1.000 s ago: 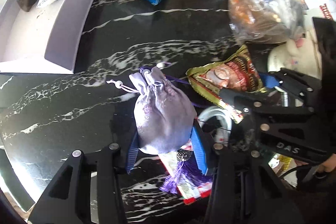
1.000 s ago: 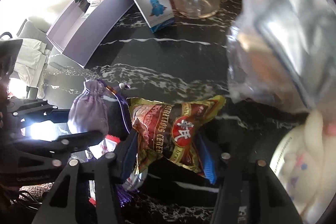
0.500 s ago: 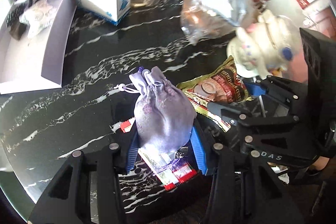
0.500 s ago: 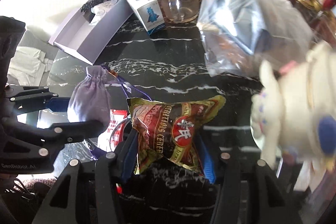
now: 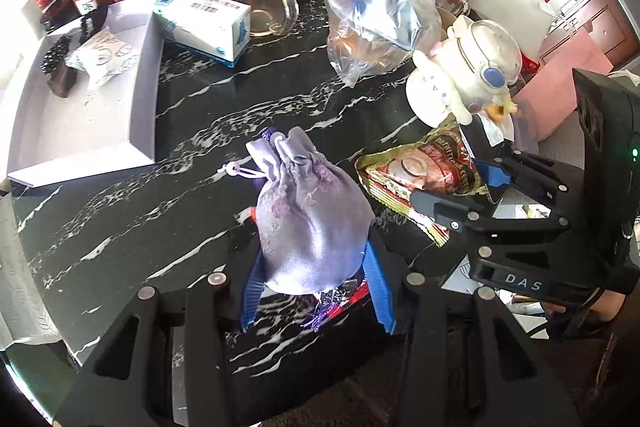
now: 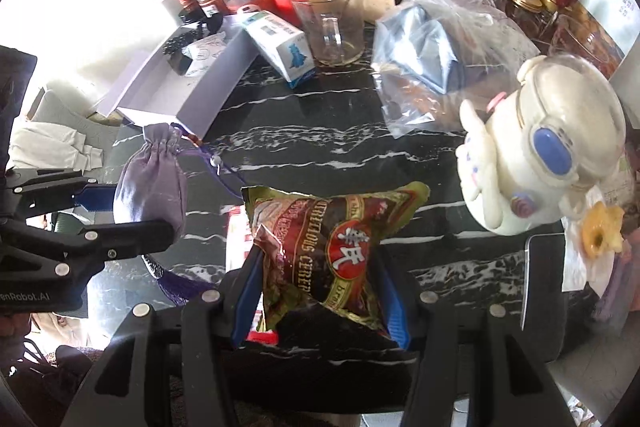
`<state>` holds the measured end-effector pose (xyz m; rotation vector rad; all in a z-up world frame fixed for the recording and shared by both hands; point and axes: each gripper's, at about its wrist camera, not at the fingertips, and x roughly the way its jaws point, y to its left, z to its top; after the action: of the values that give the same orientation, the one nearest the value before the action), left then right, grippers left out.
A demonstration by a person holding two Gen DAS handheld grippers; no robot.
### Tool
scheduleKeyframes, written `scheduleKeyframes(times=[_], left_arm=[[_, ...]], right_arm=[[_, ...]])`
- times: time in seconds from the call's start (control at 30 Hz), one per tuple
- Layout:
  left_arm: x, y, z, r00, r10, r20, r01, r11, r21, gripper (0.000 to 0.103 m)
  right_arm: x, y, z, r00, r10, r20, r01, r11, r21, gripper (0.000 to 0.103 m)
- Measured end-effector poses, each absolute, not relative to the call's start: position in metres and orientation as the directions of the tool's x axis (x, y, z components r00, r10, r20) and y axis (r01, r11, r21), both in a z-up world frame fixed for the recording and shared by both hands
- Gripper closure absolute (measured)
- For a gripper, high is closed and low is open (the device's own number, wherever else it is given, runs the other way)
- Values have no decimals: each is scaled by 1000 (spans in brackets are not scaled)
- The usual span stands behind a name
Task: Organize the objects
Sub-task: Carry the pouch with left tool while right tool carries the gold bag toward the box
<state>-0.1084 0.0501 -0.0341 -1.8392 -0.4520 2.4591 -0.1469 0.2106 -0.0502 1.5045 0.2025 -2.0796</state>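
The left gripper (image 5: 312,279) has its blue pads clamped on the lower part of a lilac pouch (image 5: 308,219) (drawstring end pointing away), held above the middle of the black marble table (image 5: 120,227). Beside it, the right gripper (image 6: 320,291) pinches a cereal packet (image 6: 332,251), also raised off the table.

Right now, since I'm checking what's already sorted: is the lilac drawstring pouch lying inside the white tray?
No, the lilac drawstring pouch is clamped between the left gripper pads, apart from the white tray.
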Motion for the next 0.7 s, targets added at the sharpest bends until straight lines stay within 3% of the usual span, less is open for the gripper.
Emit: scheduleKeyframes(times=[0.7], left_arm=[[0, -18, -26, -320, 87, -943, 415, -882, -222, 60]], right_arm=[[-99, 117, -41, -98, -424, -900, 748, -628, 215, 50]])
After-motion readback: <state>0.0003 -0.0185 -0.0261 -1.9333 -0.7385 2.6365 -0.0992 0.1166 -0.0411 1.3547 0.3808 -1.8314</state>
